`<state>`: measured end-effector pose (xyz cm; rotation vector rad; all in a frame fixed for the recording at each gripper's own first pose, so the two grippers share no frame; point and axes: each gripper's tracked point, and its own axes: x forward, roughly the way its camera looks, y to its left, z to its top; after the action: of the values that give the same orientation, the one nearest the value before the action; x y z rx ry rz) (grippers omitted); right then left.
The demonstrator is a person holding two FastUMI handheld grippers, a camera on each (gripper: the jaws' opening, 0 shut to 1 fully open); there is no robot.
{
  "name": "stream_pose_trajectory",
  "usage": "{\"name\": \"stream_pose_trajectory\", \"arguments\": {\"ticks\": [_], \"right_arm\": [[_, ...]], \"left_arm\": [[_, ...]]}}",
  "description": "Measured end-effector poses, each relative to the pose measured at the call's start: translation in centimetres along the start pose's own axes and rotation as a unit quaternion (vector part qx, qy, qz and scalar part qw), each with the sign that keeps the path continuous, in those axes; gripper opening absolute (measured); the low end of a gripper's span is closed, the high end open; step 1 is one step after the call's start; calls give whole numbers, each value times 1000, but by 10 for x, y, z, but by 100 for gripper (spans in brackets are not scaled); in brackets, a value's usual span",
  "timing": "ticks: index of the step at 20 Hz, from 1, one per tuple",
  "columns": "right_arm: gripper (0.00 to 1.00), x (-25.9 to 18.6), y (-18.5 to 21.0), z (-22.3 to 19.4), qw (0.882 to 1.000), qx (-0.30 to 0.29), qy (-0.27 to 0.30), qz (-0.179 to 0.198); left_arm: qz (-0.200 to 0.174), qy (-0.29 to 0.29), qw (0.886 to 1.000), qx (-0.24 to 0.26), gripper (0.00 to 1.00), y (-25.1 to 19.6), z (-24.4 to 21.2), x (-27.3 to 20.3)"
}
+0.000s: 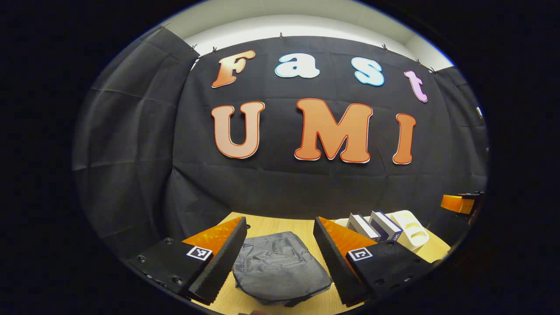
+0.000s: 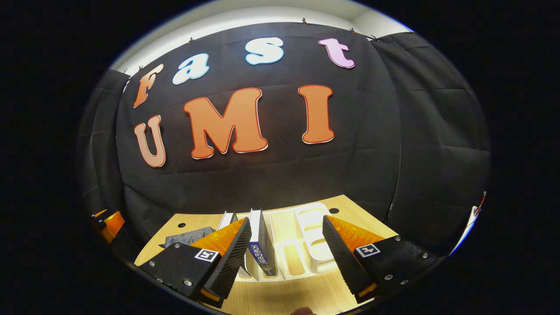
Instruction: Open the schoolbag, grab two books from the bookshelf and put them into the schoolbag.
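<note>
A grey schoolbag (image 1: 280,267) is seen lying flat and closed on the wooden worktop (image 1: 280,225), framed between the widely parted left tongs (image 1: 280,262), which hold nothing. Just beside it, toward the right, a white bookshelf (image 2: 306,245) is set near the worktop's far edge, with two books (image 2: 259,240) standing upright in its left slots. The right tongs (image 2: 284,258) are held wide and empty before the bookshelf. Bare worktop is left in front of the bookshelf; black cloth (image 2: 393,153) closes the booth behind.
</note>
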<state>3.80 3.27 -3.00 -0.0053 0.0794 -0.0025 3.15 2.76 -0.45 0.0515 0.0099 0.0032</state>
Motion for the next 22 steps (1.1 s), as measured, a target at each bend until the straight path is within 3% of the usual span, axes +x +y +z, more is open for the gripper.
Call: {"name": "stream_pose_trajectory", "arguments": {"ticks": [8, 14, 15, 19, 22], "right_arm": [[97, -3, 0, -1, 1000, -14, -1, -5], [98, -8, -5, -14, 1000, -15, 15, -12], [98, -8, -8, -18, 1000, -16, 21, -15], [98, -14, -14, -25, 999, -11, 33, -19], [98, -18, -22, -33, 999, -16, 42, -27]], "left_arm": [[-3, 6, 1000, 29, 97, 4, -4, 3], [-22, 27, 994, 100, 96, -1, -25, 0], [-22, 31, 993, 111, 100, -2, -32, 0], [-33, 67, 984, 161, 97, -6, -70, -4], [-38, 98, 970, 218, 98, -9, -108, -9]]}}
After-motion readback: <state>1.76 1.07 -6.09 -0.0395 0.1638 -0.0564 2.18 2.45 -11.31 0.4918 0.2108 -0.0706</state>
